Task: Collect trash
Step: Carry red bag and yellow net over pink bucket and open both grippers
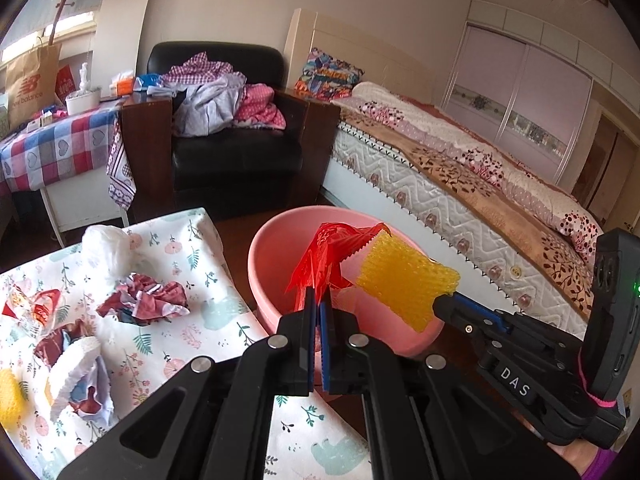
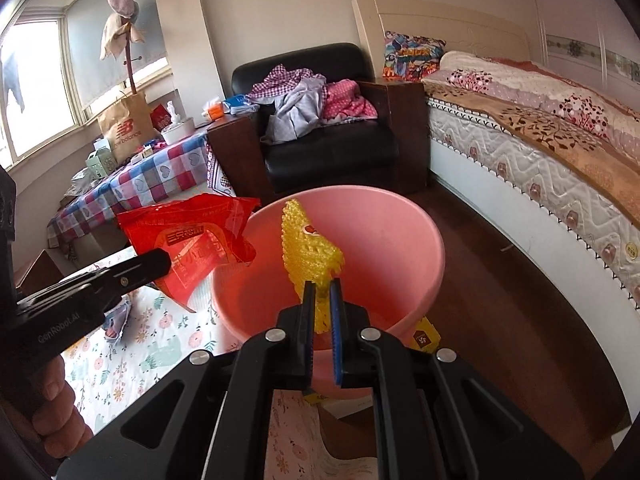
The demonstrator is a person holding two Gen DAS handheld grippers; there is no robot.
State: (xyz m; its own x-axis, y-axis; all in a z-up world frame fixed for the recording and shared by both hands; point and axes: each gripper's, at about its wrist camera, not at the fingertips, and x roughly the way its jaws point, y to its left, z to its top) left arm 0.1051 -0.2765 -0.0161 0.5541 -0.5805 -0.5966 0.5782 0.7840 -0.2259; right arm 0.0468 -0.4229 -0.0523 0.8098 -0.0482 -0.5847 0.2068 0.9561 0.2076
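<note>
My left gripper (image 1: 319, 297) is shut on a red plastic wrapper (image 1: 328, 256) and holds it over the pink basin (image 1: 272, 248). My right gripper (image 2: 322, 286) is shut on a yellow foam net (image 2: 310, 250) and holds it above the same basin (image 2: 400, 236). The right gripper and its net (image 1: 404, 280) show at the right of the left wrist view. The left gripper and red wrapper (image 2: 192, 240) show at the left of the right wrist view. Crumpled red and white wrappers (image 1: 144, 298), a white wad (image 1: 106, 246) and more scraps (image 1: 80, 376) lie on the floral tablecloth (image 1: 176, 344).
A black armchair (image 1: 236, 128) piled with clothes stands behind the basin. A bed (image 1: 460, 168) runs along the right. A checked table (image 1: 56, 148) with a paper bag (image 1: 30, 84) stands at the left. Dark wood floor (image 2: 500, 280) lies between basin and bed.
</note>
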